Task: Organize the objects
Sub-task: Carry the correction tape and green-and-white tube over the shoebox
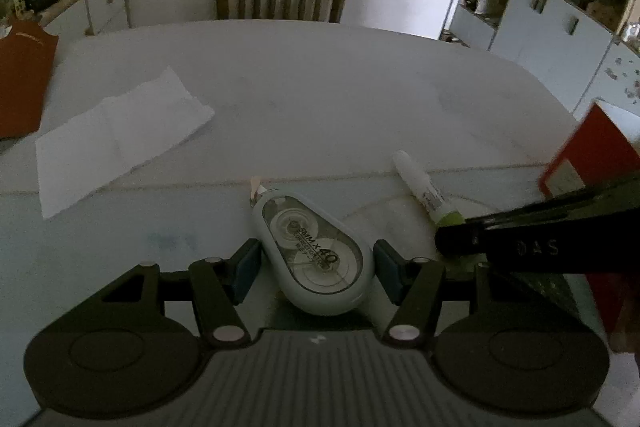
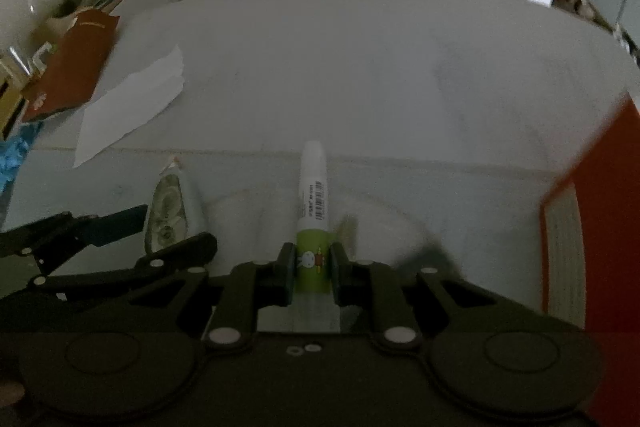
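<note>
Right gripper [image 2: 313, 273] pinches glue stick [image 2: 314, 187], cap pointing away; left gripper [image 1: 316, 269] seemingly clamps correction tape [image 1: 314, 255].

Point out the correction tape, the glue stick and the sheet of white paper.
correction tape [image 1: 316, 259]: left wrist view, on its clear window.
glue stick [image 2: 314, 195]: right wrist view, on its white barrel.
white paper [image 1: 120, 139]: left wrist view, on its middle fold.

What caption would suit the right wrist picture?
Right gripper jaws clamped on a white-and-green glue stick above the pale tabletop.
</note>
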A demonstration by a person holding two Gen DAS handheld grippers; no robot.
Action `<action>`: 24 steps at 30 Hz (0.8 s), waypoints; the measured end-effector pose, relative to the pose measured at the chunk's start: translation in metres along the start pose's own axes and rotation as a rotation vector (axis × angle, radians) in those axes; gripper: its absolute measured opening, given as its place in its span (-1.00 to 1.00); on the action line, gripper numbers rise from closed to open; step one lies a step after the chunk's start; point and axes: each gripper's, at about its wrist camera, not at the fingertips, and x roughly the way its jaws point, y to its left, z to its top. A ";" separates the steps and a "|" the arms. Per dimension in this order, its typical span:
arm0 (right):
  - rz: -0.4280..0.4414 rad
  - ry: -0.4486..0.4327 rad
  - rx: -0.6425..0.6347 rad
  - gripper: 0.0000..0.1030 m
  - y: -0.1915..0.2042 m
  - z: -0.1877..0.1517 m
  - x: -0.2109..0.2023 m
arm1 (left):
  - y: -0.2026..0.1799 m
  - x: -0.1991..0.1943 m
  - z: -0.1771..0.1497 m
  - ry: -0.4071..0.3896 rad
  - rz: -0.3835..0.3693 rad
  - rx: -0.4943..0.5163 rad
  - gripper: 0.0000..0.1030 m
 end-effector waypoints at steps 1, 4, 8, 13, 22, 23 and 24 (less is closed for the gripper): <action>0.007 0.000 0.012 -0.68 -0.001 -0.005 -0.004 | -0.002 -0.004 -0.004 0.003 -0.005 -0.001 0.18; 0.023 -0.009 0.044 -0.68 -0.003 -0.019 -0.019 | -0.007 -0.015 -0.012 0.012 -0.030 -0.003 0.18; 0.031 -0.027 0.084 -0.68 -0.008 -0.036 -0.043 | -0.020 -0.035 -0.021 0.009 -0.064 0.021 0.18; 0.036 -0.064 0.115 -0.68 -0.016 -0.049 -0.075 | -0.046 -0.064 -0.028 -0.003 -0.094 0.101 0.18; 0.041 -0.147 0.181 -0.68 -0.038 -0.079 -0.134 | -0.086 -0.111 -0.032 -0.036 -0.185 0.179 0.18; 0.041 -0.158 0.186 -0.68 -0.041 -0.082 -0.140 | -0.091 -0.115 -0.032 -0.041 -0.192 0.188 0.18; 0.035 -0.171 0.187 -0.68 -0.045 -0.084 -0.145 | -0.096 -0.119 -0.032 -0.045 -0.201 0.196 0.18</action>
